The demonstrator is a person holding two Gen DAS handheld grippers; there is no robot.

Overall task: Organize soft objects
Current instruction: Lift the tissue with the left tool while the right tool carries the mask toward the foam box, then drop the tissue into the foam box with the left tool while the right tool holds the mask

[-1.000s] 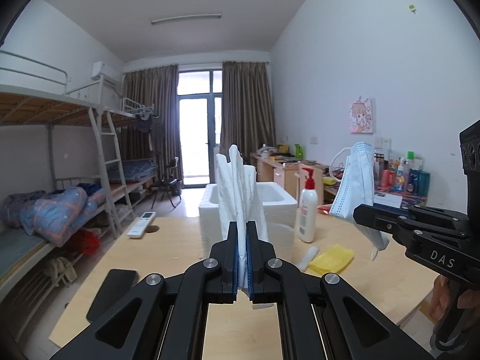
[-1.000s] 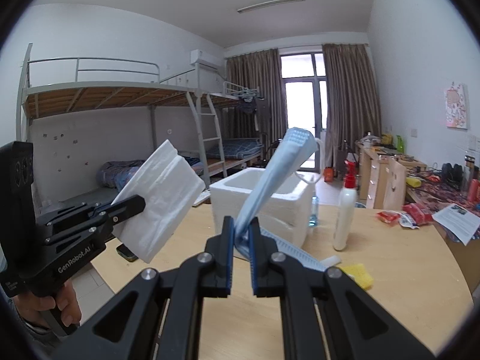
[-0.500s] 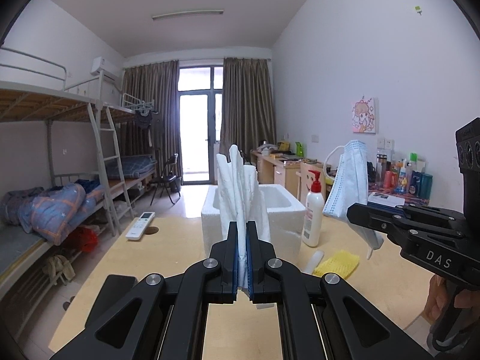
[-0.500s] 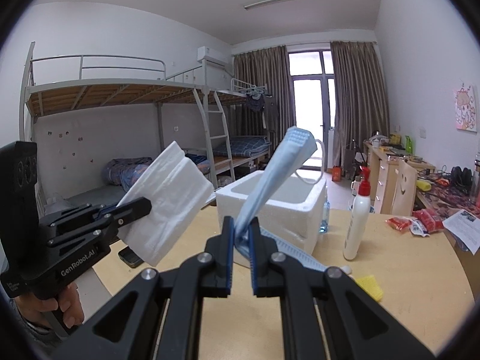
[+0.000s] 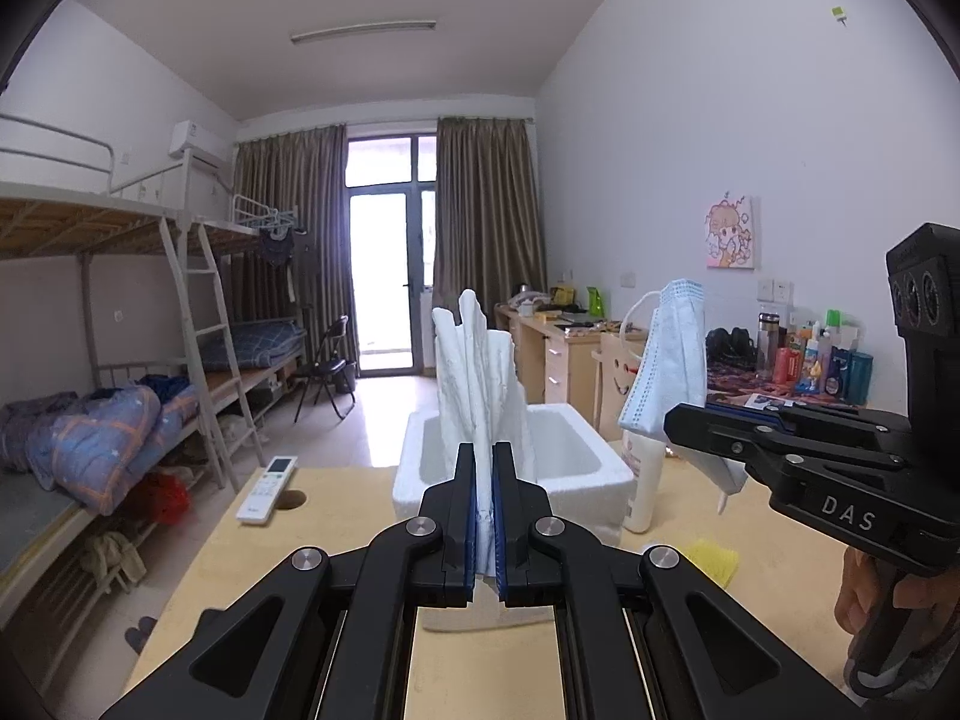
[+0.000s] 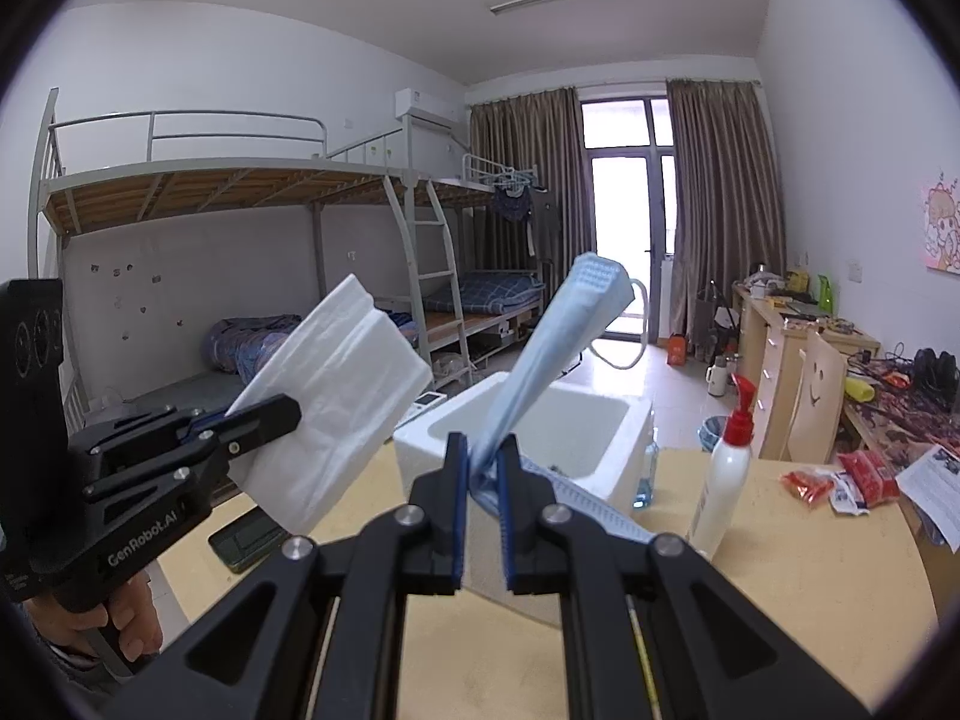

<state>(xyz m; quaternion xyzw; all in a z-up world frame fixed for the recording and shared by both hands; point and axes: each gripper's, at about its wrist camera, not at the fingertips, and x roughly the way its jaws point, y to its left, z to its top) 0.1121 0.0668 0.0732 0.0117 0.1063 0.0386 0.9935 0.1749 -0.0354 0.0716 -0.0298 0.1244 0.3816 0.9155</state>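
My left gripper (image 5: 485,468) is shut on a folded white tissue (image 5: 474,372) that stands up between its pads; in the right wrist view the same gripper (image 6: 264,420) holds the tissue (image 6: 336,396) at the left. My right gripper (image 6: 483,462) is shut on a blue face mask (image 6: 558,336) whose ear loop hangs out to the right; from the left wrist view it (image 5: 678,420) comes in at the right with the mask (image 5: 672,360). Both are held above the wooden table (image 5: 336,540), just in front of a white foam box (image 5: 570,468), open at the top (image 6: 576,426).
On the table stand a white pump bottle (image 6: 729,480), a white remote (image 5: 267,489), a yellow cloth (image 5: 714,561), a dark phone (image 6: 246,537) and snack packets (image 6: 840,480). Bunk beds (image 5: 120,408) line the left wall, cluttered desks (image 5: 780,372) the right.
Both grippers have risen and moved forward toward the foam box, which now looks larger and nearer. Tissue and mask stay gripped as before.
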